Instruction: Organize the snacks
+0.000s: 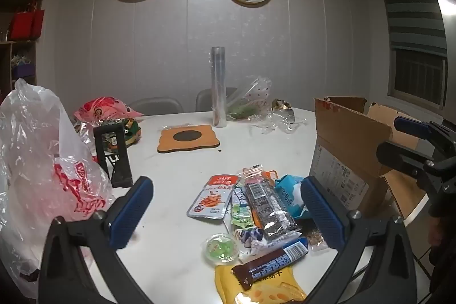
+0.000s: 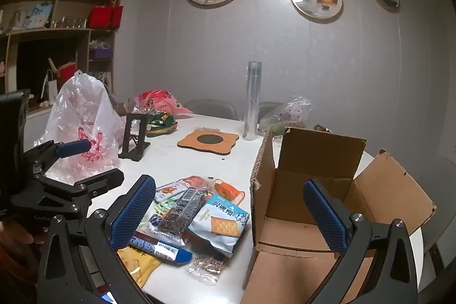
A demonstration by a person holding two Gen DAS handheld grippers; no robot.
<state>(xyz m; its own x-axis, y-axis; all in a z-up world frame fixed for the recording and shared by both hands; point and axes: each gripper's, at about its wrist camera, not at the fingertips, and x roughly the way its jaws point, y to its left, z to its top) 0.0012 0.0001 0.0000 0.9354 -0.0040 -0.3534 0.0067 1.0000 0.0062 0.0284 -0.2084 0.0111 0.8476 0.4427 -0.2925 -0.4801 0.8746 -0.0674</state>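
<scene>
I hold both grippers, left [image 1: 226,211] and right [image 2: 229,214], jaws wide and empty, above the worktop [image 1: 176,170]. Snack packets [image 1: 256,207] lie piled beside the open cardboard box [image 2: 313,190]; picking one comes next, I judge.

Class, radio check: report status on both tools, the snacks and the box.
Left tool open, empty, above pile of snack packets. Right tool open, empty. Brown cardboard box open, nothing visible inside. Path unobstructed.

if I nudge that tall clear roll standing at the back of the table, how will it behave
The tall clear roll stands upright on a narrow base, so it would likely tip easily. Once down, its round shape would probably let it roll across the white table. Its shiny film looks slippery to grip.
</scene>
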